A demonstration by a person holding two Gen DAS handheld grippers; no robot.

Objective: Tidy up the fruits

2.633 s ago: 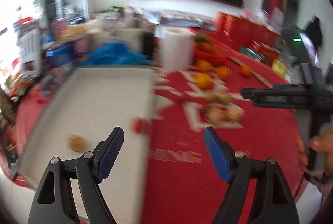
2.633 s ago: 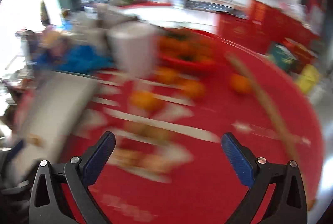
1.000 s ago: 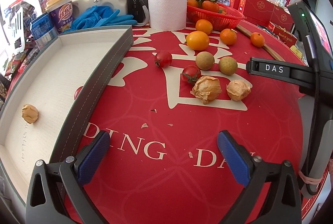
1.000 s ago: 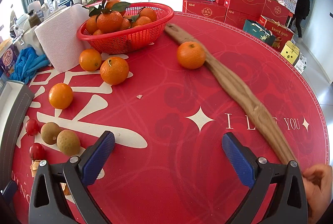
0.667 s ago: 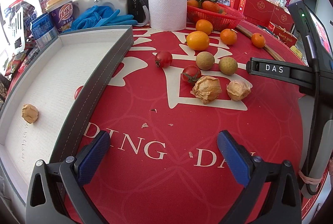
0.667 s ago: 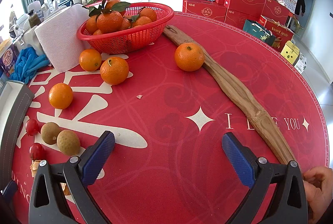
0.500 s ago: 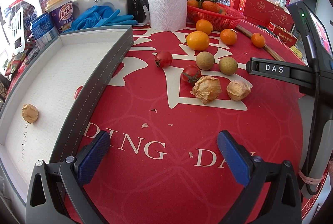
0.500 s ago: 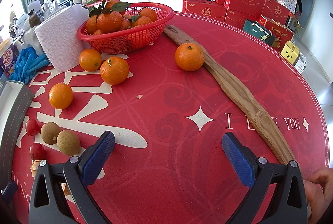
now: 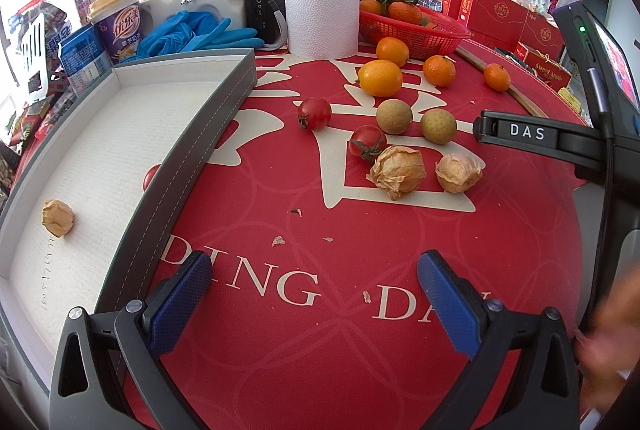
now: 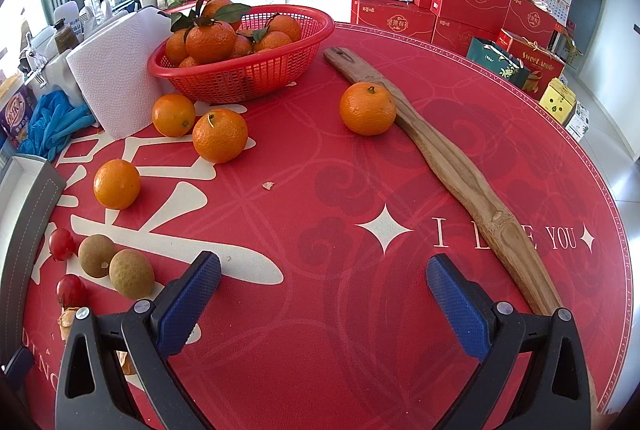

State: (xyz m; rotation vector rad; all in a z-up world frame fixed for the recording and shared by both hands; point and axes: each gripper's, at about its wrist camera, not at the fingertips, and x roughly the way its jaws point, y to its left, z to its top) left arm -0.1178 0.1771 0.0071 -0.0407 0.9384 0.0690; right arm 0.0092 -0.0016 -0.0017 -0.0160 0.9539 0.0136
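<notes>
My left gripper point(image 9: 314, 294) is open and empty above the red table mat. Ahead of it lie two husked physalis point(image 9: 398, 170), two cherry tomatoes point(image 9: 367, 147), two brown longans point(image 9: 394, 116) and several oranges point(image 9: 380, 78). A grey tray point(image 9: 192, 150) on the left holds one physalis point(image 9: 58, 217) and a half-hidden tomato point(image 9: 151, 177). My right gripper point(image 10: 323, 292) is open and empty too. The right wrist view shows oranges point(image 10: 220, 136), longans point(image 10: 131, 273) and tomatoes point(image 10: 62, 244) at its left, and a lone orange point(image 10: 367, 108) against a wooden stick point(image 10: 452, 166).
A red basket point(image 10: 244, 78) of leafy oranges stands at the back beside a paper towel roll point(image 9: 321, 14). Blue gloves point(image 9: 192, 32), a drink cup point(image 9: 118, 26) and red gift boxes point(image 10: 468, 6) ring the table. The right gripper's body point(image 9: 560, 142) reaches in at the right.
Both grippers swung fast 2.6 s ago, then settled. Over the last second they have held still; the hand by the stick has left the right wrist view.
</notes>
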